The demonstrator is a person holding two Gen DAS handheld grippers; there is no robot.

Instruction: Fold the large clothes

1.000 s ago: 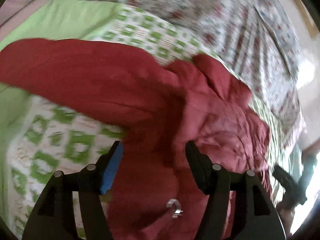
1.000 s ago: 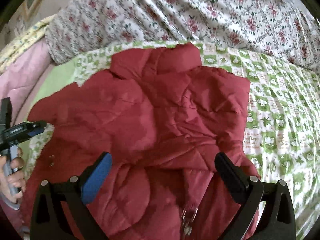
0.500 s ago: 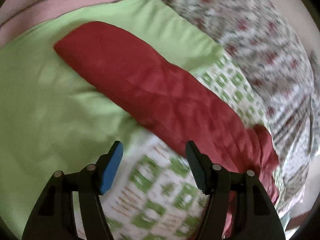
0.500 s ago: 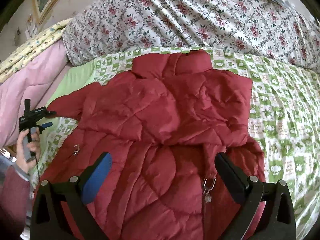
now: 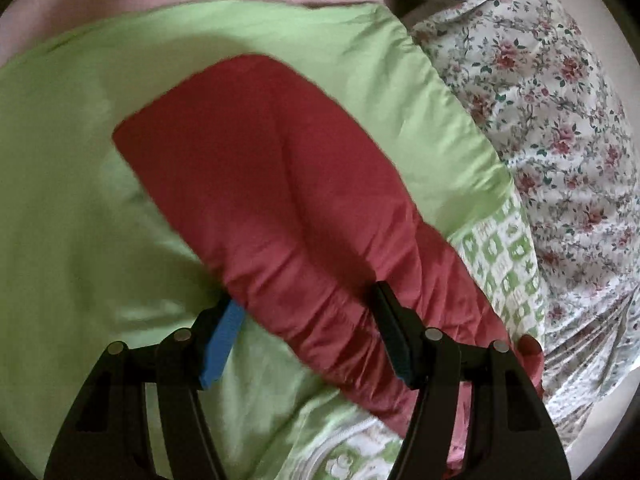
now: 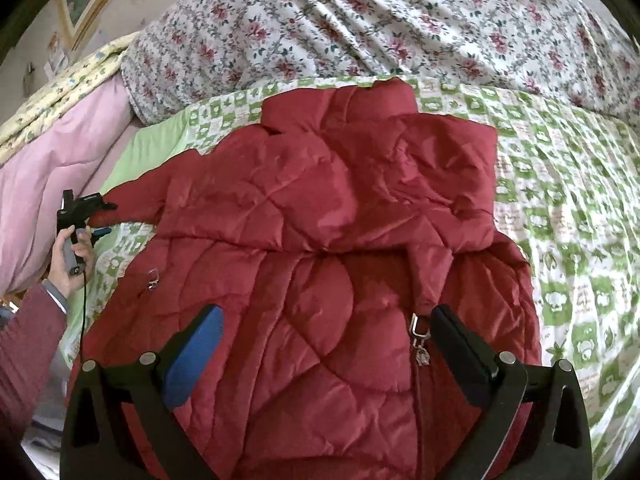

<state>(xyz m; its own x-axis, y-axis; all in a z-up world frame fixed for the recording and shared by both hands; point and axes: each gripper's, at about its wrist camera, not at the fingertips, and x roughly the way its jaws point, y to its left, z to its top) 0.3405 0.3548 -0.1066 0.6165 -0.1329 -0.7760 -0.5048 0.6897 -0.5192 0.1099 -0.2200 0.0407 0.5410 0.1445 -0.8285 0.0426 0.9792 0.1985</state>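
Right wrist view has the right claw [image 6: 324, 354] spread wide over the lower front of a red quilted jacket [image 6: 320, 240], gripping nothing, with the metal zipper pull [image 6: 419, 330] just inside its 3 o'clock finger. The jacket lies mostly flat on a bed, on a green-and-white checked quilt [image 6: 568, 208], collar at 12 o'clock. Farther back is a floral duvet [image 6: 380, 24], and a pink blanket [image 6: 52, 176] is bunched at 9 o'clock. Only this view catches the left hand [image 6: 70, 254] out at 9 o'clock, holding its claw at the end of the sleeve.

Left wrist view gets what that one can't: the red sleeve [image 5: 288, 200] up close, stretched toward 11 o'clock over plain green sheet [image 5: 72, 220]. The left claw [image 5: 306, 328] is open fairly wide, its fingers straddling the gathered sleeve; can't tell if they're actually touching the fabric.
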